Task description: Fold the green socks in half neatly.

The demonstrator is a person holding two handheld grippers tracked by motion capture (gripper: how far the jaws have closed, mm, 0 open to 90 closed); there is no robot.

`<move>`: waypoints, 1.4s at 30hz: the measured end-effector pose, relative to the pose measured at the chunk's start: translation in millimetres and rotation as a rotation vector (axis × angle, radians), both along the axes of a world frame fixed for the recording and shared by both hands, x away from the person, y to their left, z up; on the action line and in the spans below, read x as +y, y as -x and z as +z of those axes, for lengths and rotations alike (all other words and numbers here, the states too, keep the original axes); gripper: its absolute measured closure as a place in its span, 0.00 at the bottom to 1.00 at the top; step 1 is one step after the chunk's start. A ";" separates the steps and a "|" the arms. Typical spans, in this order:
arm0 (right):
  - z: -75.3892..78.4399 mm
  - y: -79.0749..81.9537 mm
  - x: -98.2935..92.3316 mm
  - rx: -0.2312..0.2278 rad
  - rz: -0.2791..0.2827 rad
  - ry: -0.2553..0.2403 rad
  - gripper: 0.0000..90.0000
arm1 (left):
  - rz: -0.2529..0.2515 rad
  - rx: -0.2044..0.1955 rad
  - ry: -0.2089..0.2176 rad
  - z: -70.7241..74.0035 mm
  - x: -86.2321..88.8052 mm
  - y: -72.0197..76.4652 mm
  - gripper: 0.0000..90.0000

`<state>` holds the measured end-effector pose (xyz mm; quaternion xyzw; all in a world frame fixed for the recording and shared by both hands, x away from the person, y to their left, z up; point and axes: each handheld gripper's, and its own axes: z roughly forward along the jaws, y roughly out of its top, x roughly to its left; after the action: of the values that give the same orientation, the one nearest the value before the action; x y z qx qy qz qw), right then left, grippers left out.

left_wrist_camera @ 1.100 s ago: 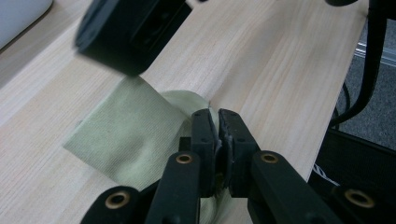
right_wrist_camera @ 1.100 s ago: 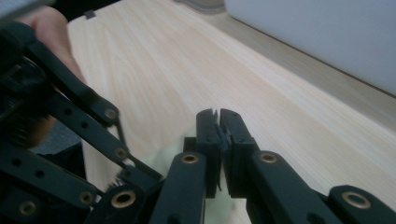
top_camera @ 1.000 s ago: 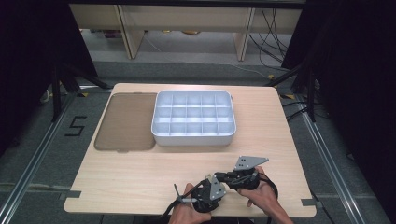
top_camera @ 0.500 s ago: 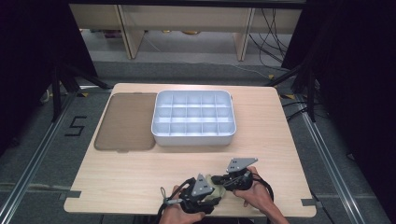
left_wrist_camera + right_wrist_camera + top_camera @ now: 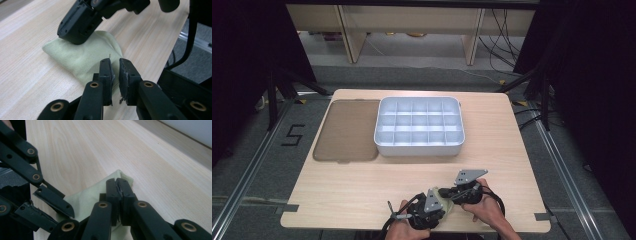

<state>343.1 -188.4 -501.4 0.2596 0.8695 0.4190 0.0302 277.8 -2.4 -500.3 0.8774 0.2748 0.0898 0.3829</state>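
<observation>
The cloth (image 5: pixel 85 58), a small pale green piece, lies on the wooden table (image 5: pixel 362 190) at about six o'clock from the white tray (image 5: pixel 419 127), close to the table's near edge and well apart from the tray. In the high view the cloth (image 5: pixel 443 196) peeks out between the two tongs.

The left gripper (image 5: pixel 115 66) sits at the cloth's near edge. Its jaws have just been closing and now stand narrow, with a thin slit between the pads. Whether a fold of cloth is caught in that slit is hard to tell from the left gripper view, since the pads hide the edge, so it may only rest over the fabric.

The right gripper (image 5: pixel 117 185) has its jaws pressed together. Its tips lie on the cloth (image 5: pixel 85 200) near the corner at about twelve o'clock in its own view, and seem to pinch the fabric there. In the left gripper view the right gripper (image 5: pixel 77 25) bears down on the far side of the cloth.

A brown lid (image 5: pixel 348 130) lies flat on the table, touching the tray at its nine o'clock side. The tray is split into many small compartments.
</observation>
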 end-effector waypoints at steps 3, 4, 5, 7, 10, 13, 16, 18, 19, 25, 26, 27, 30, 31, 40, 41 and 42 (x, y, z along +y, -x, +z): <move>0.4 -2.0 -1.7 -0.028 0.002 0.004 0.98 | 0.002 0.002 -0.008 -0.3 0.5 -1.6 0.89; 0.4 -2.3 -2.3 -0.040 -0.016 0.009 0.98 | 0.011 0.018 0.007 -0.6 -0.4 -0.8 0.89; 0.3 -3.8 -3.4 -0.048 -0.016 0.018 0.98 | 0.016 0.013 0.009 -1.1 -0.6 -0.6 0.89; 1.3 -3.7 -5.5 -0.041 -0.040 0.019 0.98 | -0.001 -0.001 -0.004 -0.5 -0.1 -1.0 0.89; 7.1 -3.2 -6.9 -0.039 -0.067 0.013 0.97 | 0.002 0.001 -0.001 -0.7 -0.4 -1.6 0.89; 15.6 -6.0 -15.2 -0.053 -0.082 -0.037 0.95 | -0.002 0.006 -0.006 -0.5 -0.5 -1.7 0.89; 21.9 -3.9 -21.5 -0.016 -0.118 -0.076 0.83 | 0.006 0.001 -0.003 -0.7 -1.0 -1.1 0.89; 21.1 -5.9 -23.7 -0.001 -0.102 -0.080 0.76 | 0.005 0.000 -0.007 -0.5 -0.8 -0.7 0.89; 20.9 -4.6 -22.9 0.017 -0.108 -0.076 0.73 | 0.004 0.000 -0.009 -0.4 -0.6 -0.8 0.89; 16.4 -3.7 -13.4 0.075 -0.126 -0.050 0.54 | 0.004 0.000 -0.004 -0.9 -0.7 -1.2 0.89; 14.8 -5.0 -12.6 0.068 -0.128 -0.041 0.52 | 0.003 0.002 -0.005 -0.7 -0.5 -1.3 0.89; 12.2 -6.0 -10.4 0.089 -0.119 -0.055 0.49 | 0.004 0.001 -0.007 -0.7 -0.5 -1.0 0.89; 8.4 -7.8 -5.4 0.127 -0.133 -0.019 0.43 | 0.003 -0.005 -0.020 -0.2 -0.4 -0.9 0.89; 6.1 -8.8 -3.7 0.112 -0.134 -0.009 0.42 | 0.003 -0.008 -0.020 -0.8 -0.6 -1.2 0.89; -1.3 -10.2 6.3 0.167 -0.112 0.018 0.38 | 0.002 0.009 -0.020 -0.3 0.1 -0.4 0.88; -1.9 -10.3 6.7 0.169 -0.114 0.021 0.38 | 0.003 0.013 -0.001 -1.1 0.2 -1.2 0.88; -3.3 -10.6 7.4 0.167 -0.107 0.024 0.38 | 0.008 0.024 0.004 -1.7 0.6 -1.7 0.88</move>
<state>353.7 -181.0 -504.8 0.3395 0.8588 0.3834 -0.0169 279.5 -1.9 -501.9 0.8767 0.2829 0.0802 0.3807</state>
